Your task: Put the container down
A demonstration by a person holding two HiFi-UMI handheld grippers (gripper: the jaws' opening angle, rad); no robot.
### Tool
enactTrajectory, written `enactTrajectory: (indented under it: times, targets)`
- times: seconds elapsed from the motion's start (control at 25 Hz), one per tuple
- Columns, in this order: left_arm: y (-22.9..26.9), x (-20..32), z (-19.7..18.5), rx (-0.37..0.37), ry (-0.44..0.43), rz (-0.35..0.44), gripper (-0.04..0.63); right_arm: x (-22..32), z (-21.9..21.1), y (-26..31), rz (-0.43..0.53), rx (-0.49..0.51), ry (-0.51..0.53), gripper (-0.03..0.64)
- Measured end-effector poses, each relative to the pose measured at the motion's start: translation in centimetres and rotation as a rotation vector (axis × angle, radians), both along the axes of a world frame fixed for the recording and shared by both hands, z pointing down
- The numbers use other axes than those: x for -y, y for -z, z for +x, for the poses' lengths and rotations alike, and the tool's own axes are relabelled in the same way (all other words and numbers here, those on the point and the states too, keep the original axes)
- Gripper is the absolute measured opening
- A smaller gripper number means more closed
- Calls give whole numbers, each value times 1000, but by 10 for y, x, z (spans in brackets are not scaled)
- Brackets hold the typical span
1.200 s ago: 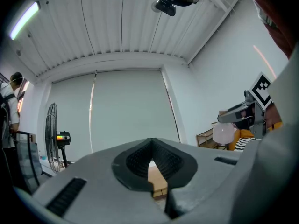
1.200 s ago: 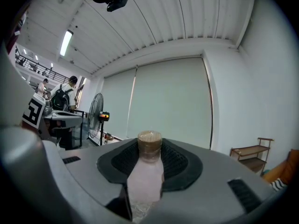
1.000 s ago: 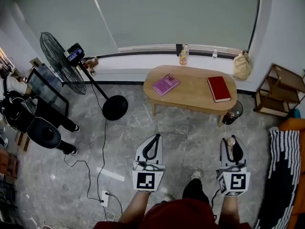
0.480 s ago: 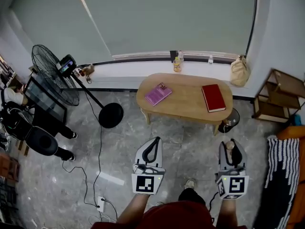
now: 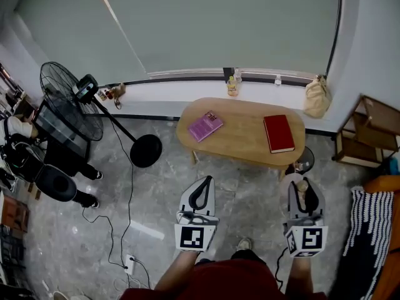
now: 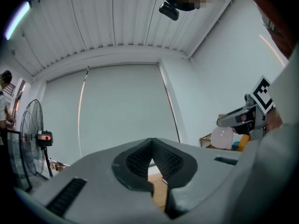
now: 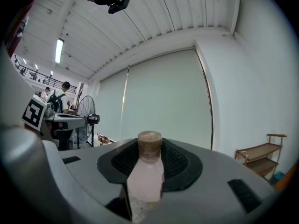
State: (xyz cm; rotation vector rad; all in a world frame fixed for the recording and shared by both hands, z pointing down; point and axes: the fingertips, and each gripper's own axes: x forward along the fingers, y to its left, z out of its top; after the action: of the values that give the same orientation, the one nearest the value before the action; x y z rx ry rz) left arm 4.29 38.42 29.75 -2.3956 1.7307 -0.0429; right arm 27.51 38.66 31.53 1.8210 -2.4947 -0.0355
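Observation:
My right gripper (image 5: 304, 189) is shut on the container (image 5: 302, 185), a small translucent bottle with a brown cork-like cap. In the right gripper view the container (image 7: 147, 171) stands upright between the dark ribbed pads (image 7: 177, 162), cap uppermost. My left gripper (image 5: 203, 184) is held level beside it, shut, with nothing in it; in the left gripper view its tips (image 6: 150, 141) meet. Both grippers hover over the grey floor, just short of the near edge of a low oval wooden table (image 5: 244, 139).
A purple book (image 5: 205, 125) and a red book (image 5: 279, 133) lie on the table. A standing fan (image 5: 70, 102) with a round base (image 5: 146, 150) is at left, its cable crossing the floor. A wooden shelf (image 5: 369, 133) and a beige bag (image 5: 317, 95) are at right.
The table has come nearer to both grippers in the head view. The grippers keep their pose, and the right one still holds the container.

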Motion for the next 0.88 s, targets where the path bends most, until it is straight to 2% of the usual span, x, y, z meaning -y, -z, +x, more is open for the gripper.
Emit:
enactTrajectory:
  times: [0.52, 0.88]
  targets:
    - [-7, 30, 18, 8, 34, -4, 6, 38, 19, -4, -3, 4, 31, 141]
    - [-6, 67, -2, -31, 44, 11, 6, 76, -3, 3, 16, -27, 46, 140]
